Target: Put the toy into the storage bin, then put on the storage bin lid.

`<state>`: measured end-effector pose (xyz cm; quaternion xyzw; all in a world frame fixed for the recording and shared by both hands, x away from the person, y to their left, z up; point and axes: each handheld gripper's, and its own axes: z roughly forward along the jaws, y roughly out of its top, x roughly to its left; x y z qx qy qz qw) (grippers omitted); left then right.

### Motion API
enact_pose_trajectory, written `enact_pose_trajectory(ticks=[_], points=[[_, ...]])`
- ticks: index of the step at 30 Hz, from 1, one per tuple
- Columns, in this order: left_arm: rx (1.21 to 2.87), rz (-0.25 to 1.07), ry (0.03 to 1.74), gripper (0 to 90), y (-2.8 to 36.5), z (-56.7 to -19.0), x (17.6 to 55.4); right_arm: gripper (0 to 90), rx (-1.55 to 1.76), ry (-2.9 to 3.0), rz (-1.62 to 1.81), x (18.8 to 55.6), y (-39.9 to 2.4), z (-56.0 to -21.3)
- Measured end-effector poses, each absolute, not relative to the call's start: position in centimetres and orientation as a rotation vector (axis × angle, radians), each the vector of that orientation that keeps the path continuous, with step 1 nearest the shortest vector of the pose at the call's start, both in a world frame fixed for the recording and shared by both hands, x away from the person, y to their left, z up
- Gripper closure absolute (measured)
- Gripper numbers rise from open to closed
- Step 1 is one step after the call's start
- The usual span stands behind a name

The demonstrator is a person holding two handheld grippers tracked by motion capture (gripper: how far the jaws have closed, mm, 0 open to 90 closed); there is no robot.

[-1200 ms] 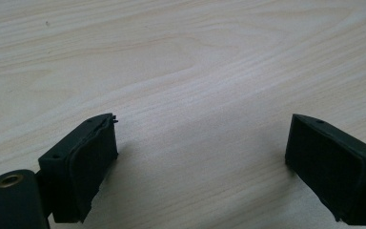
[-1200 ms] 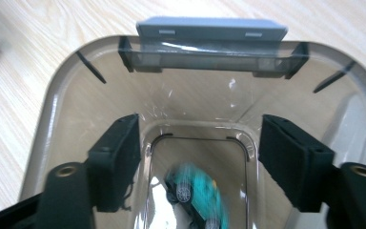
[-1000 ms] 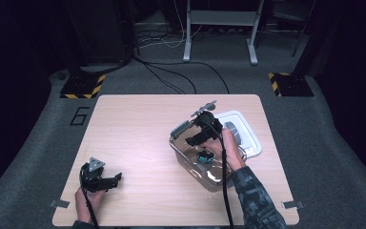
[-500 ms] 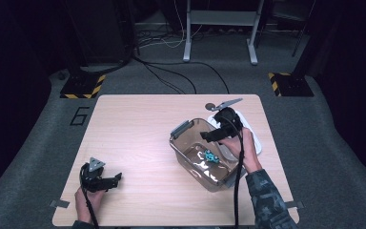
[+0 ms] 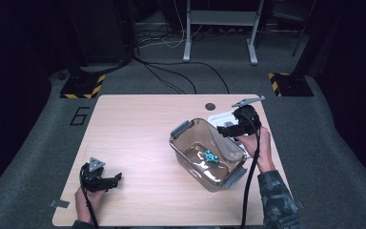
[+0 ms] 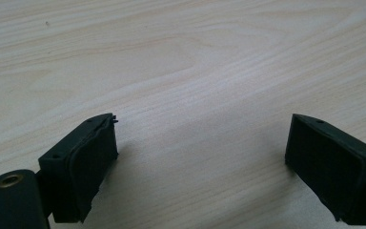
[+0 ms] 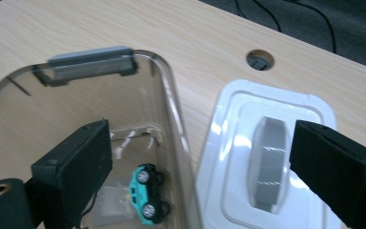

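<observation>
Toy car (image 7: 148,193): a small teal car with black wheels, lying on its side on the floor of the clear container; in the high view it shows as a teal speck (image 5: 211,156) near the middle of the box.
Container (image 5: 188,143): a clear, brown-tinted plastic box with grey latches at two ends, standing open on the right half of the table, set at an angle to the table's edges.
Lid (image 7: 248,109): a clear lid with a grey handle strip along its middle, lying flat on the table just beside the container's far right wall; in the high view it is partly hidden behind the right gripper.
Right gripper (image 5: 228,130): held above the container's right rim and the lid; its jaws have just been opening and now stand wide apart with nothing between them. In its own view (image 7: 198,157) one jaw hangs over the box, the other over the lid.
Left gripper (image 5: 110,180): low over the near left corner of the table, well apart from the container; its jaws are spread wide (image 6: 198,162) over bare wood, holding nothing.
Table (image 5: 133,124): light wood, with a round cable hole (image 5: 210,106) near the far edge.
</observation>
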<state>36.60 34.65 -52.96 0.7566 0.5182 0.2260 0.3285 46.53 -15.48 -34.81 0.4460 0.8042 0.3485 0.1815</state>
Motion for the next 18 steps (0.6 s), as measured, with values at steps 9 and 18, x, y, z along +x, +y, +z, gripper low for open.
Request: enact_pose_trajectory(ticks=[9, 18], points=[[1.98, 0.59, 1.357, 10.0, 34.6, -52.9, 36.6, 6.9, 1.357, 2.18, 0.938, 47.2, -18.9, -36.1], [1.98, 0.591, 1.356, 10.0, 34.6, -53.0, 36.6, 8.0, 1.393, 2.159, 0.919, 48.0, -20.1, -37.8]])
